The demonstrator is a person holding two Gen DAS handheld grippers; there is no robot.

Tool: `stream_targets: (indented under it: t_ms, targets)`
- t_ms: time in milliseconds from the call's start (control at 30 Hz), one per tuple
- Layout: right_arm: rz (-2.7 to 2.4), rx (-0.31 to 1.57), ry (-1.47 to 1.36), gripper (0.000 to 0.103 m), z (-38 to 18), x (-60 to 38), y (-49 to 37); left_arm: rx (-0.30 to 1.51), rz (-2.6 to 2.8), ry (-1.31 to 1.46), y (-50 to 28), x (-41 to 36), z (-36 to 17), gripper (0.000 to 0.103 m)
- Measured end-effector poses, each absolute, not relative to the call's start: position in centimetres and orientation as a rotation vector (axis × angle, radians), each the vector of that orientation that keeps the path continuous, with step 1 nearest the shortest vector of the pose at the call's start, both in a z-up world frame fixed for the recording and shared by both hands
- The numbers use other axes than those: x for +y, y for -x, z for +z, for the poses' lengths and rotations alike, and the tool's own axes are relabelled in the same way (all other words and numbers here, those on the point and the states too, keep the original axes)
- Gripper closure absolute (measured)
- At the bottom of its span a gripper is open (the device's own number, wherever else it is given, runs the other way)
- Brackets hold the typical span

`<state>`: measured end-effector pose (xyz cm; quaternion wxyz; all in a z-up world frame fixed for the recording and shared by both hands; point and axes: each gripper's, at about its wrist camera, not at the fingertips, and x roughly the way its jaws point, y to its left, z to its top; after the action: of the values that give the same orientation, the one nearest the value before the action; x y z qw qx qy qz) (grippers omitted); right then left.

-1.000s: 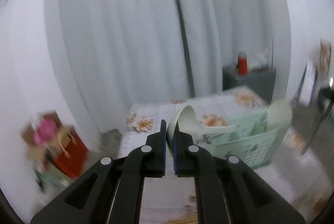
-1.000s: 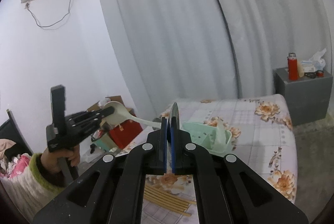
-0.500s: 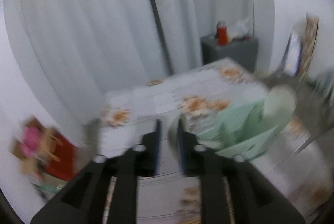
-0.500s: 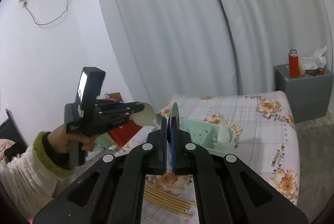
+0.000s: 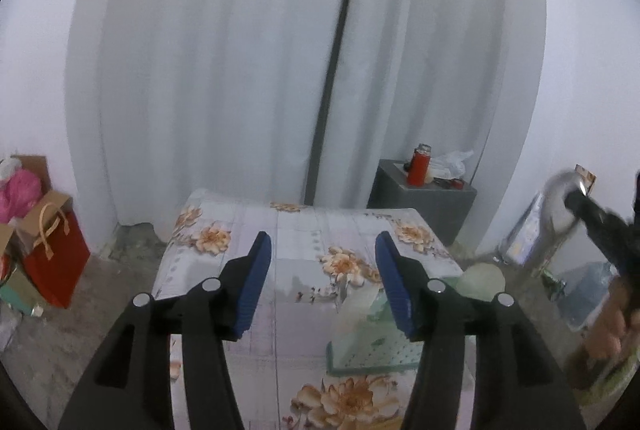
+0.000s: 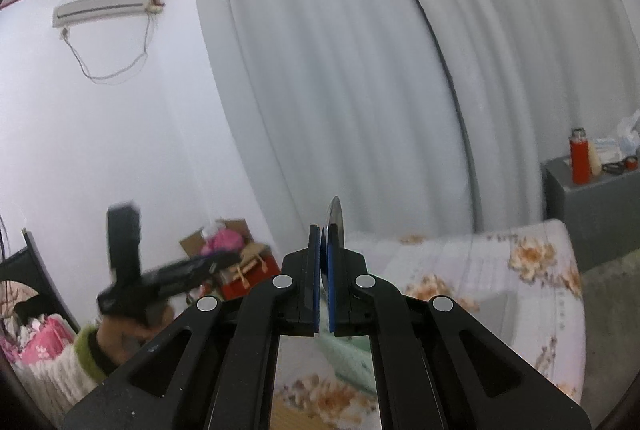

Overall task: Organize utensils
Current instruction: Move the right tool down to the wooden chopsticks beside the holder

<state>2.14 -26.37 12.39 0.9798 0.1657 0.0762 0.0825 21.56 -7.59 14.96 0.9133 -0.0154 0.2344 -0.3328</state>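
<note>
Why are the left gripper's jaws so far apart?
Open and opening: the left gripper has only the flowered tablecloth showing between its blue pads, nothing held.

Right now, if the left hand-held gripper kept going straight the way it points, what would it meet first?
Probably the floral tablecloth. The left hand-held gripper, jaws opening with nothing between them, aims slightly downward at bare cloth. The green basket sits to the right of that line. Depth is hard to judge in this fisheye view.
</note>
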Motion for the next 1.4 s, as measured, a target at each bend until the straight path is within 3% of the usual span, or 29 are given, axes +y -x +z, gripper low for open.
stream_targets:
  t_ms: [433, 733, 933, 1067, 1267, 1400]
  targets:
    - [0.194, 0.183, -0.440, 0.102, 9.3, -28.9, -6.7, 0.598, -0.591, 0.115, -13.7, 0.0, 6.7, 0.041]
    - [0.157, 0.339, -0.468, 0.101, 4.2, -28.7, -5.6, 0.726, -0.540, 0.173, -9.8, 1.1, 0.8, 0.040]
    - [0.066, 0.393, -0.387, 0.087, 4.0, -27.8, -2.2, 0.775, -0.548, 0.137, -8.0, 0.0, -1.5, 0.036]
    - [0.008, 0.321, -0.359, 0.064, 5.7, -28.4, 0.0, 0.767, -0.553, 0.151, -7.2, -0.3, -1.6, 0.033]
    - [0.012, 0.211, -0.315, 0.059, 8.2, -26.3, 3.1, 0.772, -0.553, 0.192, -6.7, -0.3, -2.1, 0.031]
    - [0.168, 0.280, -0.278, 0.050, 7.4, -23.1, 2.0, 0.794, -0.540, 0.187, -6.4, -1.1, -3.3, 0.031]
